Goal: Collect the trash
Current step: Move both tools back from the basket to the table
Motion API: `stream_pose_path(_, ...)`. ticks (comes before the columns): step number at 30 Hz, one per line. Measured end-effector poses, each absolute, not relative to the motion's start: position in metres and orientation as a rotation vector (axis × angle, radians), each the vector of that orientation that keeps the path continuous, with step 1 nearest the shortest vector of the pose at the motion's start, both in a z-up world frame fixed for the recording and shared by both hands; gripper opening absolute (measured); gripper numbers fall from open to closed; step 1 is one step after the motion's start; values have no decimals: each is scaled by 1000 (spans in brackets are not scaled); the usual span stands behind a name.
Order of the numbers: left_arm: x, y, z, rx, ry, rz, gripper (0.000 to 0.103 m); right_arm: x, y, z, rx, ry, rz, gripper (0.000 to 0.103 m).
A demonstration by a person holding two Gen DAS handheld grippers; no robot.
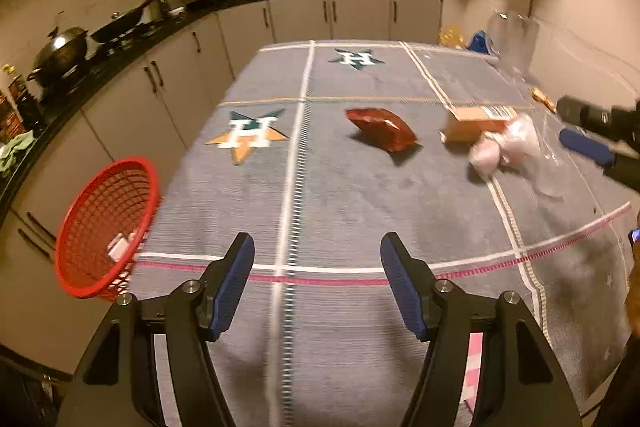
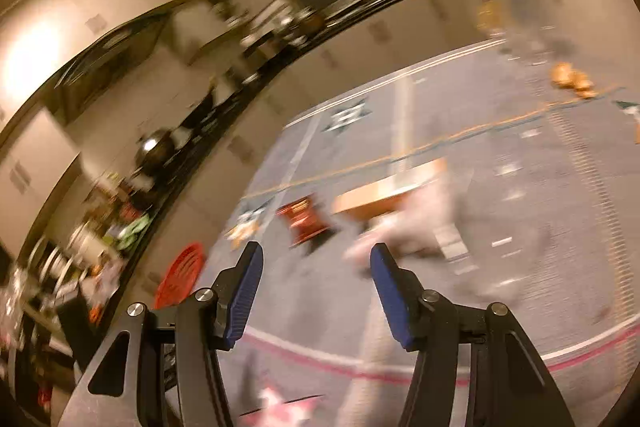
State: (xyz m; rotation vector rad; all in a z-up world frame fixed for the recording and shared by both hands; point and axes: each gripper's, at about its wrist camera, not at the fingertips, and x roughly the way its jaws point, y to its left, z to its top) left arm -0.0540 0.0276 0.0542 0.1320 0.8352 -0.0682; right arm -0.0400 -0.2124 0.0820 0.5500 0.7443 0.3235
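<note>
A red mesh basket (image 1: 105, 227) hangs over the table's left edge with a white scrap (image 1: 120, 247) inside. On the grey cloth lie a dark red wrapper (image 1: 382, 129), a cardboard box (image 1: 478, 125), a crumpled pink-white wad (image 1: 502, 145) and clear plastic film (image 1: 550, 167). My left gripper (image 1: 318, 259) is open and empty, over the near middle of the table. My right gripper (image 2: 316, 267) is open and empty; it also shows at the right edge of the left wrist view (image 1: 588, 131), near the film. The right wrist view is blurred; the wrapper (image 2: 304, 223), box (image 2: 384, 195) and basket (image 2: 180, 273) show there.
A small golden wrapper (image 1: 542, 99) lies at the far right of the table. Kitchen counters with woks (image 1: 60, 55) and pots run along the left and back. The table's left edge (image 1: 192, 155) drops to the cabinets.
</note>
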Motion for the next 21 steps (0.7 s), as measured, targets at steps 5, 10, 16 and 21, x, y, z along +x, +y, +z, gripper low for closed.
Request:
stream_pose_path(5,-43,18,49,130,865,-101,65,-23,-248,69,577,813,220,62)
stream_pose_path(10,-36,23,48,104,883,-104,65,-8,-253,65,533,835,146,62)
stream_pose_path(16,-26,27,47,109,899,-106,65,4,-253,57,427,864,99,62)
stream_pose_path(21,-15,26,56,103,889,-104,65,1,-261,54,448,837,94,62)
